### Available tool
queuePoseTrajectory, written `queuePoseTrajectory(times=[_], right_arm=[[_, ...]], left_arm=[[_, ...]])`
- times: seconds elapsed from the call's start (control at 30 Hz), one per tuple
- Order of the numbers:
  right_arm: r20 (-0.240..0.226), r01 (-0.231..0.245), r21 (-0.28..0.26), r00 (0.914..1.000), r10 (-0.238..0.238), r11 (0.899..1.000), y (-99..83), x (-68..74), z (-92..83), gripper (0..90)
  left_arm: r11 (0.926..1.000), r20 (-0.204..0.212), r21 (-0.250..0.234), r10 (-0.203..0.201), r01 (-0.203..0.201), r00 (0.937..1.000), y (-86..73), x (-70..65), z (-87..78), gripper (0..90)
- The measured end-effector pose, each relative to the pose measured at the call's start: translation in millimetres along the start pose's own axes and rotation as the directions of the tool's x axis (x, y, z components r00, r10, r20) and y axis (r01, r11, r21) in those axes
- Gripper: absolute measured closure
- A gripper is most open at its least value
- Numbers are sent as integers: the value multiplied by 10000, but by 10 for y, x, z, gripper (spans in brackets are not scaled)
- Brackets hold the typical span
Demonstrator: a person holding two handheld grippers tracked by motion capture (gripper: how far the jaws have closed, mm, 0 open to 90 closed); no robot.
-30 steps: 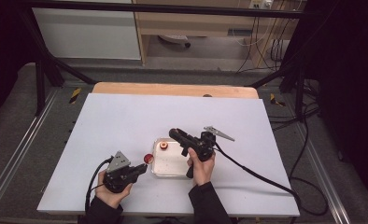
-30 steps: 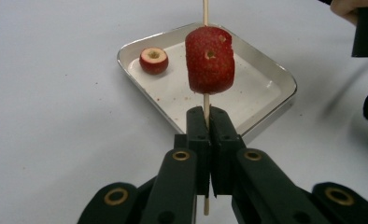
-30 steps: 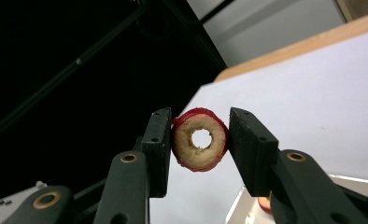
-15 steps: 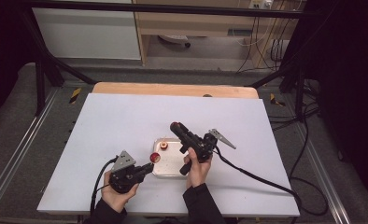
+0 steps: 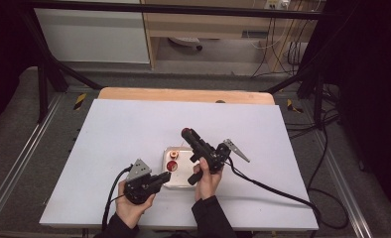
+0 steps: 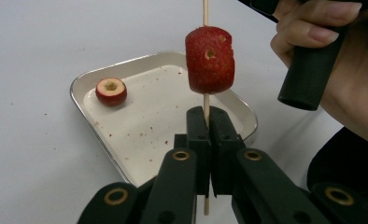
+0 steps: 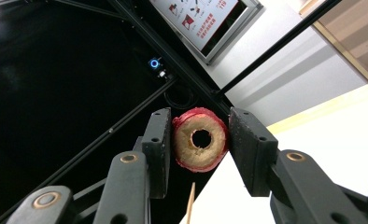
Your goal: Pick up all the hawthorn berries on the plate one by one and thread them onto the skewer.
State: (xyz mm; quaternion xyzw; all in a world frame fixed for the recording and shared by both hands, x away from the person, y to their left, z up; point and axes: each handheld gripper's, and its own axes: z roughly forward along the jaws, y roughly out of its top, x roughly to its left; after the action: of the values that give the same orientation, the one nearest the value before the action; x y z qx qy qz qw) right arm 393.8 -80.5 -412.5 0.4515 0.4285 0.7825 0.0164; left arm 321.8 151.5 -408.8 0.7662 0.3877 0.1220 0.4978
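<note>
- Standing upright, a wooden skewer (image 6: 204, 105) threaded with one cored red fruit (image 6: 209, 59) is pinched in the fully closed left gripper (image 6: 205, 122) above the metal tray (image 6: 89, 80)
- Right gripper (image 7: 197, 140) clamps a cored fruit slice (image 7: 201, 138), raised
- Another cored fruit (image 6: 111, 91) lies in the tray on the white table (image 5: 124, 129)

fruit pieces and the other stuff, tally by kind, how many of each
red fruit pieces: 3, one on the skewer, one in the tray, one between the right gripper's jaws
skewer: 1
tray: 1
grippers: 2, left gripper, right gripper
total: 7
</note>
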Motion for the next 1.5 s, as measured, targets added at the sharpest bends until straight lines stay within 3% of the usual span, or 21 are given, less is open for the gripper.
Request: queuePoseTrajectory(times=[0.63,1.0,1.5], right_arm=[[-272,-169,-464,9995,157,9988,-90,-10,-5,610],[-278,-177,-418,9995,165,9990,-95,-7,-8,610],[-375,-361,-625,9987,338,9974,-185,3,-36,612]], left_arm=[[9994,87,-107,-341,342,9994,9,-34,40,882],[9989,77,-238,-409,411,9991,10,-21,23,882],[9950,159,-388,-917,922,9957,48,-57,94,883]])
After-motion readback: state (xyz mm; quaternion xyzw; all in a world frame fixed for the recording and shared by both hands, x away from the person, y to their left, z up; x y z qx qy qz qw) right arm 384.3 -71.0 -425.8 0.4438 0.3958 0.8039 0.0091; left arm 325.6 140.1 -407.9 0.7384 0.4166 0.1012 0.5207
